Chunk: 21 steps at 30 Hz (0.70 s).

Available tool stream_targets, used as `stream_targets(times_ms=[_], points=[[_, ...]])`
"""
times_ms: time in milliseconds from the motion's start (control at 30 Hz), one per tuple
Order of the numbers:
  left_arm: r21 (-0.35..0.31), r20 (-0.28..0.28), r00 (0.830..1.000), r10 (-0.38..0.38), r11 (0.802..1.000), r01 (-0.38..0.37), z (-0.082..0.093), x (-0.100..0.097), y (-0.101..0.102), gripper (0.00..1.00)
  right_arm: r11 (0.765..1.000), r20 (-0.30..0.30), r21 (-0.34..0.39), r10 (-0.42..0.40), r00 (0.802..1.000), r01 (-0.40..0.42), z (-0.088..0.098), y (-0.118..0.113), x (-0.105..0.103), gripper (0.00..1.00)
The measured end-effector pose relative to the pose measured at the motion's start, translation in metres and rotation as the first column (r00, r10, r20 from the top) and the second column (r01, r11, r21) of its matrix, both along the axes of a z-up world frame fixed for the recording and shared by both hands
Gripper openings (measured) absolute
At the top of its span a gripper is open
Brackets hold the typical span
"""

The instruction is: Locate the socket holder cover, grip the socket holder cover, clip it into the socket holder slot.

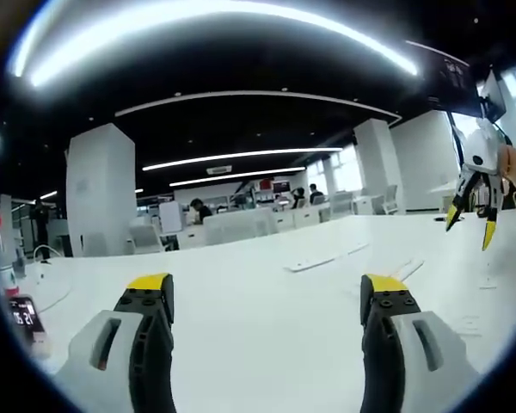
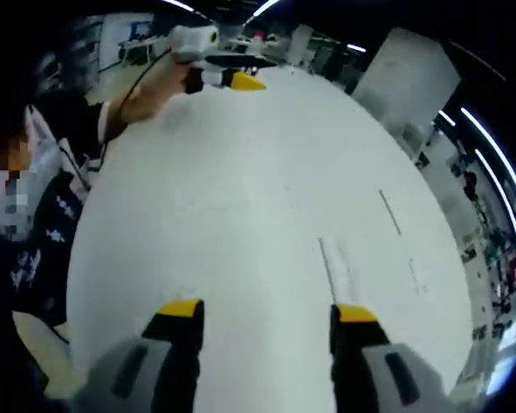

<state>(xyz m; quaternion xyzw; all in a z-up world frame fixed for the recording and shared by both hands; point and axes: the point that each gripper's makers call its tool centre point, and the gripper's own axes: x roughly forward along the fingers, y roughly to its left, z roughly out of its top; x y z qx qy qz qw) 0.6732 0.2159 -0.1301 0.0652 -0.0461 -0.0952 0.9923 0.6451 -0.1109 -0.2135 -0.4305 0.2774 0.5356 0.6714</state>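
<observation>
Left gripper and right gripper both spread wide, holding nothing, above white bench; long white strips lie ahead

Long white socket holder cover flat on table.
</observation>
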Motion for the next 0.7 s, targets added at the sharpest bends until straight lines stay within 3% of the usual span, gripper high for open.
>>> stream_targets(times_ms=[233,600,700], points=[[0.003,-0.003,1.0,-0.002,1.0,0.002,-0.002,0.0,-0.002,0.88,0.99,-0.094,-0.116,0.075,0.993,-0.086,-0.019,-0.003,-0.019,0.64],[0.004,-0.007,1.0,-0.001,1.0,0.001,-0.004,0.002,-0.002,0.88,0.956,-0.22,-0.226,0.14,0.965,-0.19,-0.042,-0.005,-0.044,0.65],[0.006,-0.006,1.0,-0.002,1.0,0.002,-0.004,0.002,-0.003,0.88,0.946,-0.231,-0.254,0.142,0.962,-0.201,-0.047,-0.007,-0.046,0.64]])
